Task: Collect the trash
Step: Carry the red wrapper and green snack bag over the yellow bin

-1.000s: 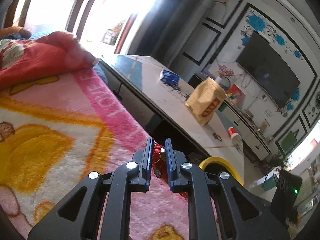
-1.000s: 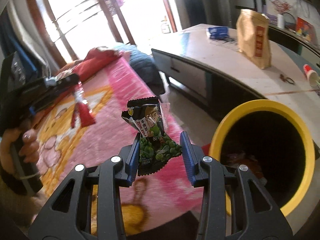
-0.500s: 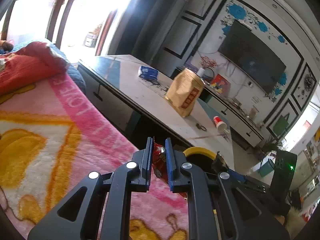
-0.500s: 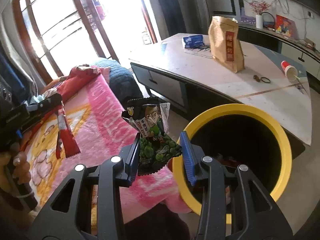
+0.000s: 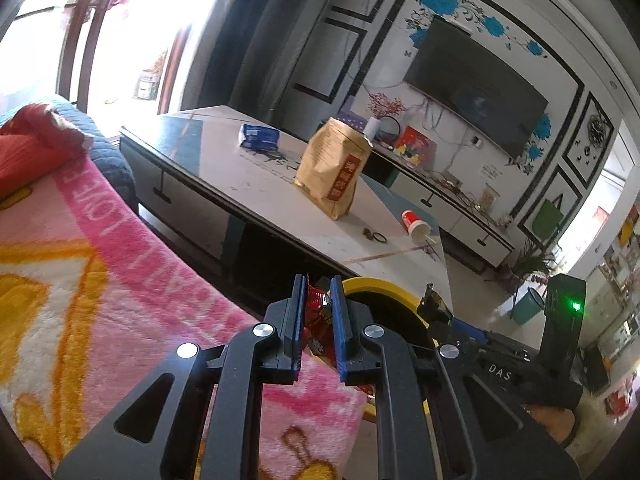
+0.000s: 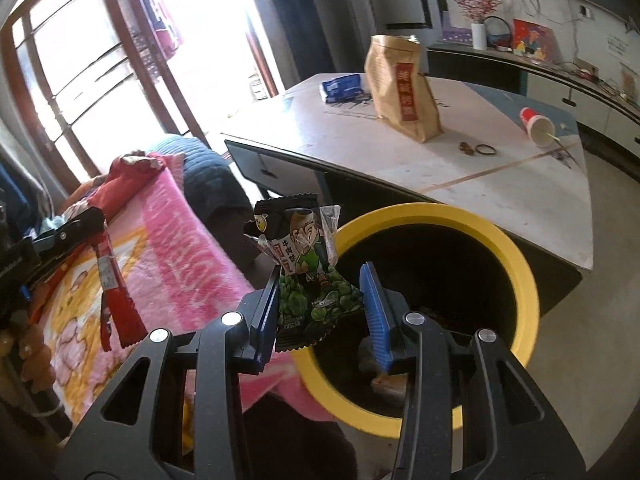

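Note:
My left gripper (image 5: 318, 300) is shut on a red snack wrapper (image 5: 317, 312), held above the pink blanket's edge just short of the yellow-rimmed bin (image 5: 384, 292). The wrapper hangs from that gripper in the right wrist view (image 6: 114, 292). My right gripper (image 6: 320, 300) is shut on a black and green snack packet (image 6: 308, 280), held upright at the near left rim of the yellow bin (image 6: 516, 272). Some trash lies dark in the bin's bottom.
A low white table (image 6: 460, 168) stands behind the bin with a brown paper bag (image 6: 404, 88), a blue packet (image 6: 342, 86), a tipped red paper cup (image 6: 536, 124) and small rings. A pink and yellow blanket (image 5: 100, 280) covers the sofa on the left.
Both grippers have moved toward the yellow bin with their wrappers. The bin now fills more of the right wrist view and shows past the left fingers.

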The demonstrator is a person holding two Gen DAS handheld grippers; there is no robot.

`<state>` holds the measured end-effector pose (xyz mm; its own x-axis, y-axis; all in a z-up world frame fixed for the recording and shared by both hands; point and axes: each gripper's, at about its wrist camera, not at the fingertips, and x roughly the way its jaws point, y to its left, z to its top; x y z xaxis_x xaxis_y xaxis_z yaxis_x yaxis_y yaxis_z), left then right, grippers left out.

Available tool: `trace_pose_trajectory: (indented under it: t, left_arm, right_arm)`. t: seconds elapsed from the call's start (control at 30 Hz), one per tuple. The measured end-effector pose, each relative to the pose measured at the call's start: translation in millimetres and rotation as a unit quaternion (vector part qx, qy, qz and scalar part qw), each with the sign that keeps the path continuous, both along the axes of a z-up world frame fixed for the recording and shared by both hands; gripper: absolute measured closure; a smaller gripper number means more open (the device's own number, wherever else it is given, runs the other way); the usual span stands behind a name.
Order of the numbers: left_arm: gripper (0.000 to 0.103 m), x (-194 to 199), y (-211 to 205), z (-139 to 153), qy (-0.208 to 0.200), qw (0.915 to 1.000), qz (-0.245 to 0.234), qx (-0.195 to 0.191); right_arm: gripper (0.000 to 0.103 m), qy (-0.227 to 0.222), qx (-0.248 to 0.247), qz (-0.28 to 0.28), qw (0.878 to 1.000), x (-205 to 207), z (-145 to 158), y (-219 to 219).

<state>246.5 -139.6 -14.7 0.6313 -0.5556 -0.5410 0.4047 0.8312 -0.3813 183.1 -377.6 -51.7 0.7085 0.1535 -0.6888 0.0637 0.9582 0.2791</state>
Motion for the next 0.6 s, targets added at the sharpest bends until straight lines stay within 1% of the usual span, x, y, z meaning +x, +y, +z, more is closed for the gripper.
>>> trace_pose_trajectory:
  t: [0.33, 0.6]
  left_arm:
    - [0.091, -2.0, -37.4, -7.2, -0.002, 0.9992, -0.034, 0.019]
    - [0.091, -4.7, -69.8, -15.3, -0.005, 0.997, -0.066, 0.04]
  right_arm:
    - [0.071, 0.006, -0.005, -0.039, 0.999, -8.6, -2.8, -27.3]
    - [0.071, 0.024, -0.003, -0.073, 0.997, -12.4, -10.6, -53.4]
